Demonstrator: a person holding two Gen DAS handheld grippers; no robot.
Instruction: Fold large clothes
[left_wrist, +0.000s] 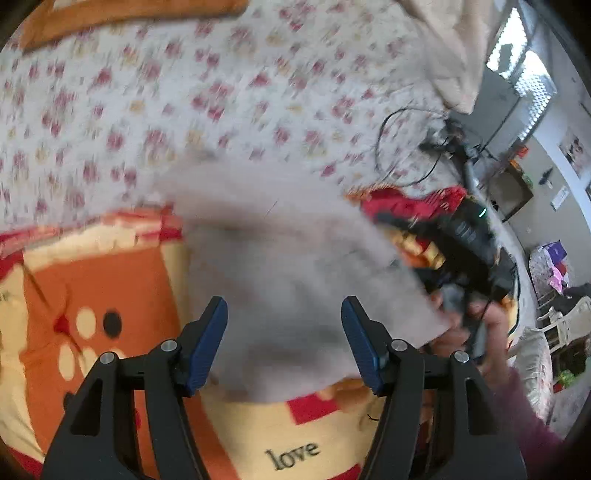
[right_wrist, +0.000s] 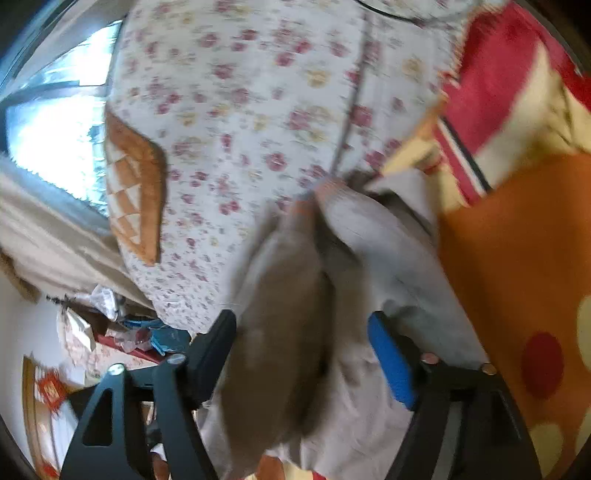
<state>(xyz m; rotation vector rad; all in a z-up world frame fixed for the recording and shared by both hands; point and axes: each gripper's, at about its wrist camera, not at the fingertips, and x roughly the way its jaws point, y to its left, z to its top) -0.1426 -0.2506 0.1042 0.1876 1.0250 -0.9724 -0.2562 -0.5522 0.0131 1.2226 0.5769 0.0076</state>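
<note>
A grey garment (left_wrist: 280, 258) lies on an orange and yellow cartoon blanket (left_wrist: 110, 280) on the bed. My left gripper (left_wrist: 284, 339) is open just above the garment's near part, with nothing between its blue pads. In the left wrist view the right gripper (left_wrist: 461, 240) shows blurred at the garment's right edge, held in a hand. In the right wrist view the garment (right_wrist: 388, 258) runs bunched in folds between the fingers of my right gripper (right_wrist: 306, 347). The jaws stand wide apart, open around the cloth, not pinching it.
A flowered sheet (left_wrist: 184, 92) covers the bed beyond the blanket (right_wrist: 517, 240). A black cable (left_wrist: 391, 147) loops on the sheet at the right. An orange checked cushion (right_wrist: 133, 192) lies at the bed's far side. Cluttered room floor and furniture (left_wrist: 546, 280) lie past the bed edge.
</note>
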